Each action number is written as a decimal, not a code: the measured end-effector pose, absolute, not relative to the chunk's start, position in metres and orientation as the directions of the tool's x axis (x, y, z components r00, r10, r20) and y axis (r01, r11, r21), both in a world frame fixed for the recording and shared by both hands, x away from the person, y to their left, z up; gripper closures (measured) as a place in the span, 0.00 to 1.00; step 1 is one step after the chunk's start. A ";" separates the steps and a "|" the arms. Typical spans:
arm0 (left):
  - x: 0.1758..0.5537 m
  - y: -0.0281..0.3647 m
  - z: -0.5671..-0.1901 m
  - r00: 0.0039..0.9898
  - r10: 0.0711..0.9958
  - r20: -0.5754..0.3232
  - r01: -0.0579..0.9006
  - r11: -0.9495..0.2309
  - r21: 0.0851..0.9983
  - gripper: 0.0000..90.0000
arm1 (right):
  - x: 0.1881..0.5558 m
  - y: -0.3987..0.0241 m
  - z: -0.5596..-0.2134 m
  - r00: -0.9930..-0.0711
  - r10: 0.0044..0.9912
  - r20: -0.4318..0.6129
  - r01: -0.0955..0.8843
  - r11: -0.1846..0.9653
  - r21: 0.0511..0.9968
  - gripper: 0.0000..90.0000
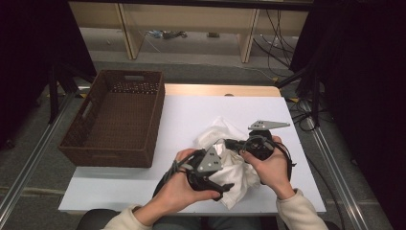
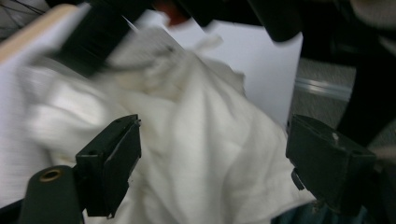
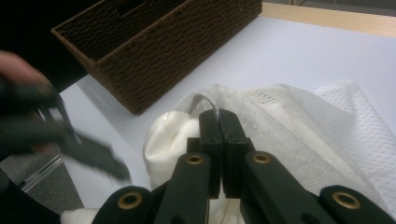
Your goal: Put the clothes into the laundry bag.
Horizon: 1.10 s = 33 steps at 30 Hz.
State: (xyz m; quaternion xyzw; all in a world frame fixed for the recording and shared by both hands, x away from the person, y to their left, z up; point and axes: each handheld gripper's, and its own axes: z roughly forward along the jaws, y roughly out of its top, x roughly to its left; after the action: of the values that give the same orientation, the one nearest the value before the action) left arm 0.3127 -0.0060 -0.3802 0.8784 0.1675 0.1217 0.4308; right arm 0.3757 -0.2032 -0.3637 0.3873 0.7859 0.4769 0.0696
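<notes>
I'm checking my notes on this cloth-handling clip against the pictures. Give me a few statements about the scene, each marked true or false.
1. The right gripper is shut on the white cloth. True: in the right gripper view its jaws meet with a fold of cloth pinched between them.
2. The left gripper is clamped tight on the cloth. False: its jaws stand wide apart, with the cloth lying between them unpressed.
3. The cloth lies inside the brown wicker basket. False: it is bunched on the white table top, to the basket's right.
4. The basket stands at the table's left side. True.
5. The basket holds folded towels. False: in the high view its inside is bare.
</notes>
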 end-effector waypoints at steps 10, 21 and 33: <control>0.321 -0.034 -0.426 0.924 0.332 0.190 0.096 -0.681 0.726 0.41 | 0.376 -0.202 -0.365 -0.688 0.680 0.253 0.541 0.249 0.803 1.00; 0.350 -0.012 -0.408 0.870 0.481 0.107 0.201 -0.544 0.815 0.88 | 0.370 -0.197 -0.361 -0.693 0.667 0.274 0.561 0.261 0.785 1.00; 0.341 -0.002 -0.374 0.859 0.508 0.061 0.229 -0.488 0.842 0.89 | 0.361 -0.202 -0.342 -0.749 0.611 0.254 0.486 0.247 0.838 1.00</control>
State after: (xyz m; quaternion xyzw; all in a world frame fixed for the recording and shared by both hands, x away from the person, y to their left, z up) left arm 0.3412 -0.0023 -0.3740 0.8491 0.2170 0.1527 0.4568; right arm 0.3610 -0.2019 -0.3416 0.3485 0.7873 0.5048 0.0620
